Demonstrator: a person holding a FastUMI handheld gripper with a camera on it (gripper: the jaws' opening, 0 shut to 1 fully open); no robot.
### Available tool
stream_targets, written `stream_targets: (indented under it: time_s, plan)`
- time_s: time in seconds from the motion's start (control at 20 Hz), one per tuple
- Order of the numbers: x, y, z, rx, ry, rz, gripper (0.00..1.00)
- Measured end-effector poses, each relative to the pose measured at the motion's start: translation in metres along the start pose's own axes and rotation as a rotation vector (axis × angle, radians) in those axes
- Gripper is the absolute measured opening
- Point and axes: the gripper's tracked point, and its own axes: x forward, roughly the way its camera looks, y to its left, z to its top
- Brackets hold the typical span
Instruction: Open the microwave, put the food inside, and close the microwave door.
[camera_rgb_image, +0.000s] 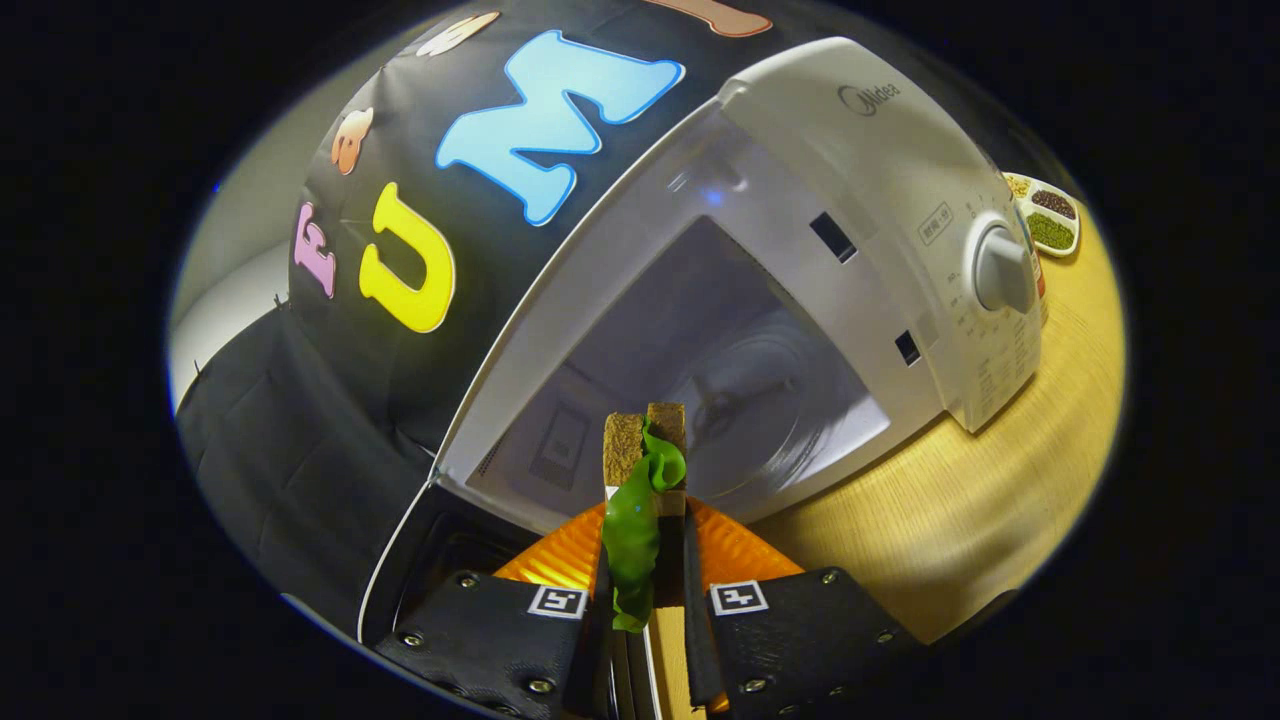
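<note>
While the fingers (645, 600) clamp it, the sandwich (640, 480) points lengthwise into the open microwave (880, 180).

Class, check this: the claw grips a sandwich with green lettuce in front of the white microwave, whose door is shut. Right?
Not quite. The gripper view shows the white microwave with its door open and the cavity exposed. The claw does grip the brown-bread sandwich with green lettuce just in front of it.

Gripper (645, 560) fingers (740, 550) ribbed, mounts screwed, carrying square coded tags.

A brown-bread sandwich (645, 470) with green lettuce stands on edge before the white microwave's (800, 290) open cavity.
</note>
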Motion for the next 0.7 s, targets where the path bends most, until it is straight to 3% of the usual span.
stream_targets:
  time_s: [0.45, 0.5, 0.6, 0.7]
  plan:
    - [0.052, -0.012, 0.013, -0.041, -0.07, -0.049, 0.3]
    - [0.055, -0.017, 0.011, -0.061, -0.076, -0.08, 0.34]
    - [0.057, -0.031, 0.012, -0.124, -0.087, -0.153, 0.52]
    - [0.052, -0.043, 0.01, -0.204, -0.09, -0.231, 0.9]
